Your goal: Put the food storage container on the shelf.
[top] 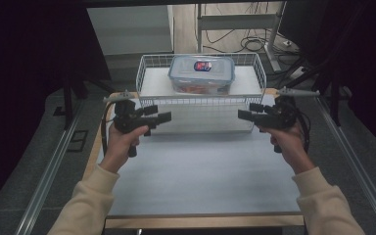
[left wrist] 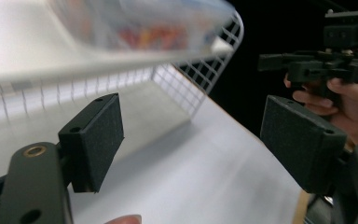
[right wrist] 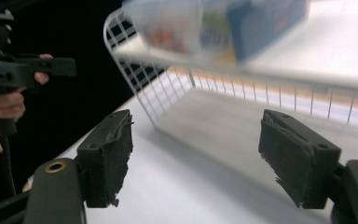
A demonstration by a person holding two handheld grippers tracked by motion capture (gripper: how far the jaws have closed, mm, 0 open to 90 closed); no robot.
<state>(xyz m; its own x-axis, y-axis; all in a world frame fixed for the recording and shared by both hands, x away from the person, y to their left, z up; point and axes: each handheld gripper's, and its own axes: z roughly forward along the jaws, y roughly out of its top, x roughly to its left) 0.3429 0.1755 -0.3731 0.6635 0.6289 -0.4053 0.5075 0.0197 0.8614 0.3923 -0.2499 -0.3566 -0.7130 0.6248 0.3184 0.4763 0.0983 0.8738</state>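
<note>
a clear, rectangular plastic food box with a blue-rimmed snap lid [top: 201,74] is seen in the upper middle of the high view, resting inside a white wire-grid basket [top: 152,101] with rounded corners. a red and blue label sits on the lid, and reddish contents show faintly through the walls. the basket stands at the far end of a smooth, matte white table sheet [top: 200,171] edged with pale wood.

the left gripper [top: 157,116], black and blocky with a grey three-cornered plate on top, is held at the left of the high view, just in front of the basket's left front corner. its jaws are pointed toward the middle of the frame and are spread wide, with nothing between them; in the left gripper view its flat, finely grained pads [left wrist: 100,140] stand well apart over bare sheet.

the right gripper [top: 246,115] is held mirrored at the right of the high view, near the basket's right front corner, jaws wide and empty. in the right gripper view its pads [right wrist: 114,156] look frayed and torn at the edges.

both grippers are gripped pistol-style in bare hands, the forearms in cream sleeves rising from the bottom corners. the box is blurred in both gripper views, near the top edge.
</note>
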